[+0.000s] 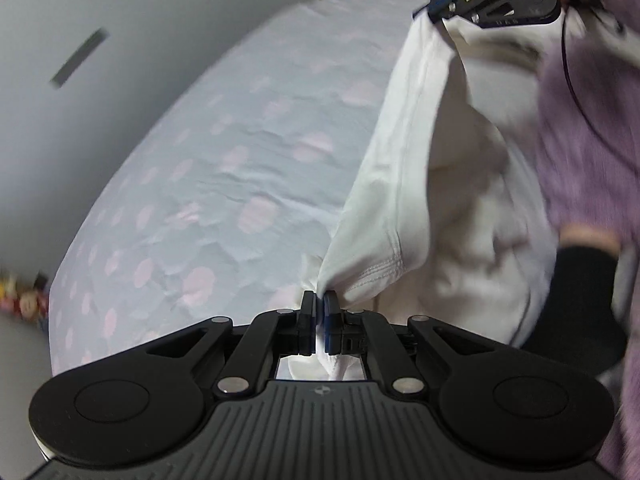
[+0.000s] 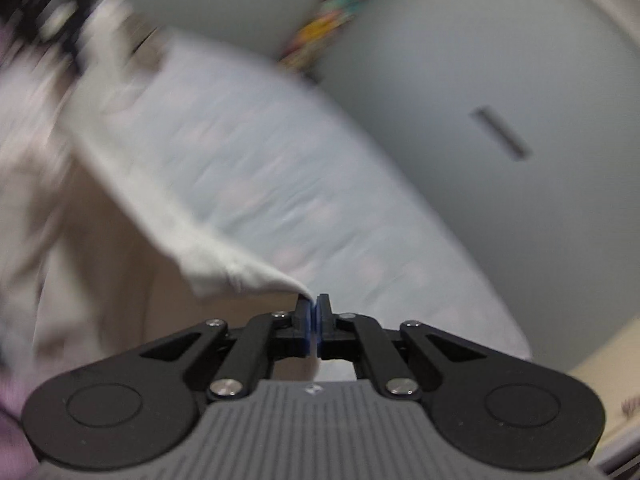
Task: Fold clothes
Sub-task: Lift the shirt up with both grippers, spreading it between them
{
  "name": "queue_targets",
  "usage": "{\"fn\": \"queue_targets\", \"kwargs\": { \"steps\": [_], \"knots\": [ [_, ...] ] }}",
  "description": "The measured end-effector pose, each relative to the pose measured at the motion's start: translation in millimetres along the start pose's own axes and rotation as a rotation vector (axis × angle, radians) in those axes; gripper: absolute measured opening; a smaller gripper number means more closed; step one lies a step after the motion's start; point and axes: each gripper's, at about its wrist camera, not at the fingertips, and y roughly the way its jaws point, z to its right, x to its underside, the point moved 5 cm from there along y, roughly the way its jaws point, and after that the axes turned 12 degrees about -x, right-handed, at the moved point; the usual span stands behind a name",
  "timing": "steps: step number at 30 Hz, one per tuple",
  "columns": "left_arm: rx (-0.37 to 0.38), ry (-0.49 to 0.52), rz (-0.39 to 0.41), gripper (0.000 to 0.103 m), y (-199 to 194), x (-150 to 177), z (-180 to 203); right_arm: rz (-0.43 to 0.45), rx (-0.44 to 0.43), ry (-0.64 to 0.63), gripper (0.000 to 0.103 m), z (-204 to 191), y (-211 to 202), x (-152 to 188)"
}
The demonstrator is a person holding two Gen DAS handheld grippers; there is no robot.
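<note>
Cloth (image 1: 404, 184), white and hemmed, hangs stretched between the two grippers above a bed (image 1: 208, 176). In the left wrist view the left gripper (image 1: 320, 300) sits at the near edge with its jaws pressed together on a stitched corner of the cloth; a bunch of white fabric shows through the gap behind the fingers. From that corner the folded edge of the cloth runs up and to the far right, where the right gripper (image 1: 438, 4) pinches its other end, blue pads closed on the fabric. Below that taut edge the cloth sags in loose folds to the right, in front of the person's purple top (image 1: 588, 128). A black sleeve (image 1: 580, 292) shows at the right edge.

In the right wrist view, which is heavily blurred, the right gripper (image 2: 314, 308) has its jaws together, and a pointed corner of the cloth (image 2: 132, 160) meets the tip of its left finger. How much fabric lies between the pads I cannot tell. The cloth spreads away to the far left, off the bed.

The bed has a pale blue sheet with pink dots, wrinkled, and fills the middle of both views. Beyond it stands a grey wall (image 1: 80, 40) with a dark slot (image 1: 79, 58) in it. Some small colourful things (image 1: 24, 300), too blurred to name, lie at the near left past the edge of the bed.
</note>
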Motion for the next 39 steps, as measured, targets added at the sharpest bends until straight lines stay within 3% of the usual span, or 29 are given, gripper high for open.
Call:
{"fn": "queue_targets", "kwargs": {
  "steps": [6, 8, 12, 18, 22, 27, 31, 35, 39],
  "knots": [
    [-0.009, -0.123, 0.127, 0.001, -53, -36, -13, 0.266, 0.200, 0.085, 0.003, 66, -64, -91],
    [-0.040, -0.182, 0.175, 0.000, -74, -48, -29, 0.271, 0.224, 0.047, 0.003, 73, -75, -114],
    [-0.108, -0.323, 0.254, 0.000, -119, -63, -76, 0.214, 0.163, 0.025, 0.003, 70, -77, -129],
    [-0.253, -0.367, 0.331, 0.000, -174, -66, -111, 0.178, 0.129, 0.031, 0.003, 52, -80, -124],
    [-0.268, -0.310, 0.261, 0.000, -164, -57, -100, 0.236, 0.178, 0.080, 0.003, 60, -101, -131],
    [-0.177, -0.334, 0.191, 0.000, -129, -40, -72, 0.357, 0.245, 0.128, 0.003, 80, -144, -155],
    [-0.213, -0.415, 0.177, 0.000, -115, -28, -75, 0.246, 0.200, 0.025, 0.003, 62, -137, -159],
    [-0.309, -0.477, 0.272, 0.000, -147, -40, -109, 0.262, 0.247, -0.020, 0.003, 55, -147, -156],
    [-0.455, -0.533, 0.464, 0.000, -214, -75, -152, 0.369, 0.312, -0.016, 0.003, 66, -179, -179]
  ]
}}
